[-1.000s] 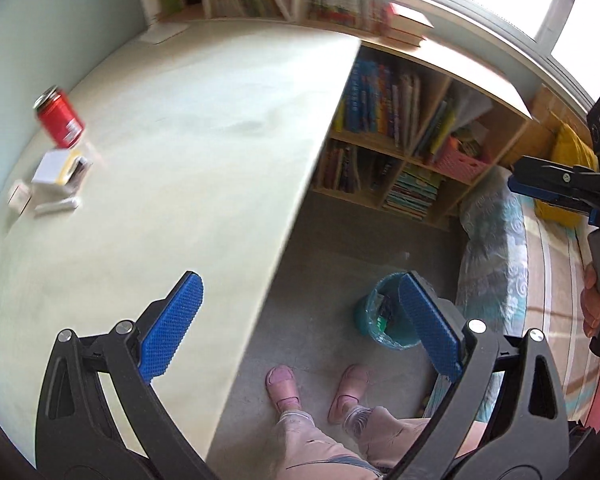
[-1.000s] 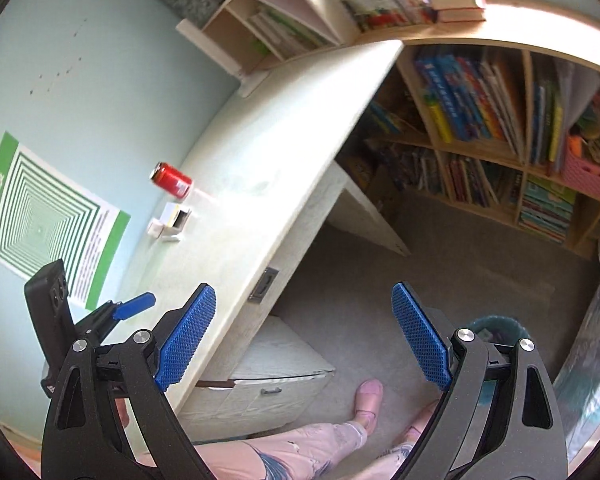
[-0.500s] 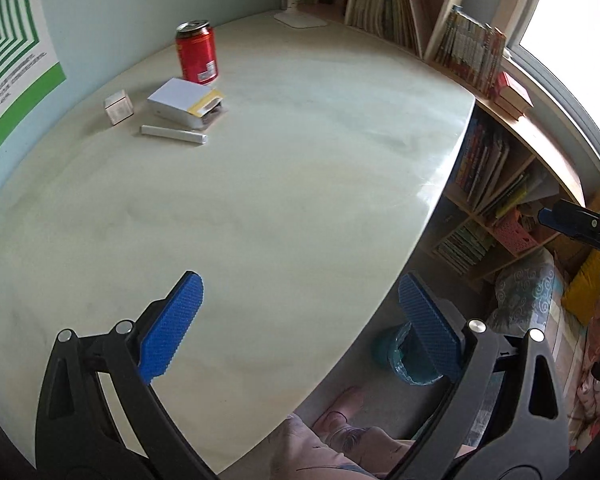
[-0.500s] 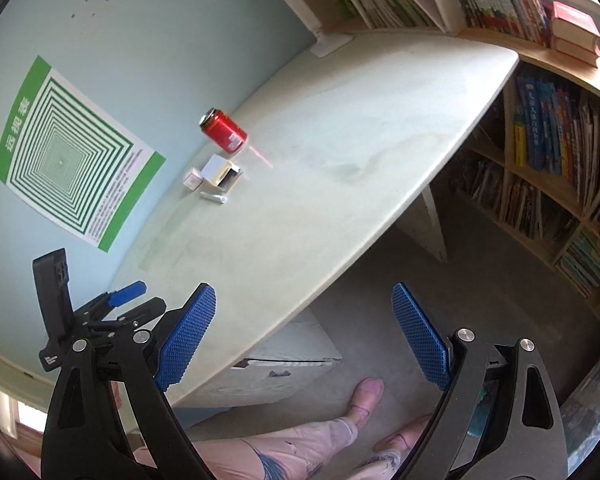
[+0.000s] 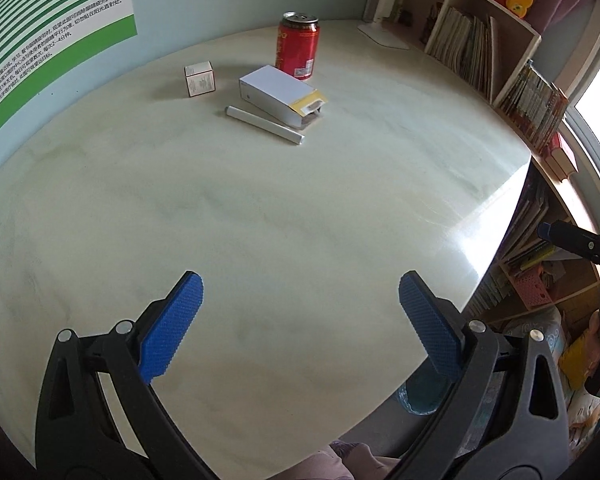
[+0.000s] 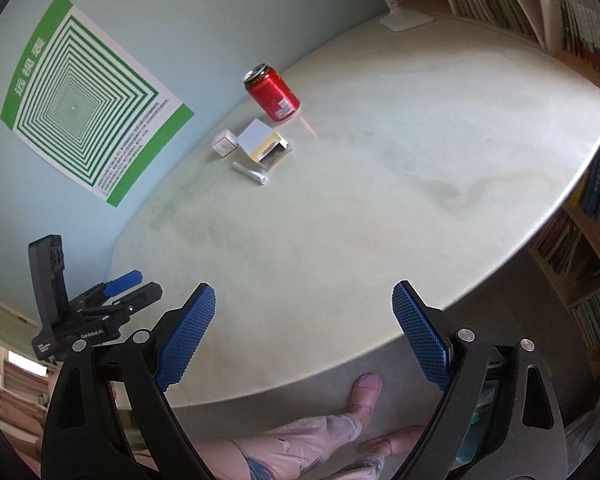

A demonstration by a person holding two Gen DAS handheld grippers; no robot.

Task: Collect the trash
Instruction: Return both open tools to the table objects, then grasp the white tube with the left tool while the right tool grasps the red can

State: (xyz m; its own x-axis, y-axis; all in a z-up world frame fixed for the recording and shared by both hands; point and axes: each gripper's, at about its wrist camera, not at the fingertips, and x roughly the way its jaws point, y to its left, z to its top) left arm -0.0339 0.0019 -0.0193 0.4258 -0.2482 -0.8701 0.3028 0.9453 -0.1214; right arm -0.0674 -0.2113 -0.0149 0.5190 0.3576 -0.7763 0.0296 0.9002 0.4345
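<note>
pale desk [image 5: 300, 208] spread bare beneath my left gripper [image 5: 300, 320], whose jaws gaped wide with nothing between them. far ahead by the wall stood a red can [image 5: 298, 46], with a white box [image 5: 280, 94], a small carton [image 5: 199, 79] and a white tube [image 5: 264, 119] clustered just beside it. my right gripper [image 6: 304, 336] also gaped empty, well short of them.

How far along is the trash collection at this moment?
Nothing looks collected. The red soda can, small white carton, open white box with a yellow flap and white tube all sit on the pale desk. Left gripper and right gripper are open and empty. Everything remains.
</note>
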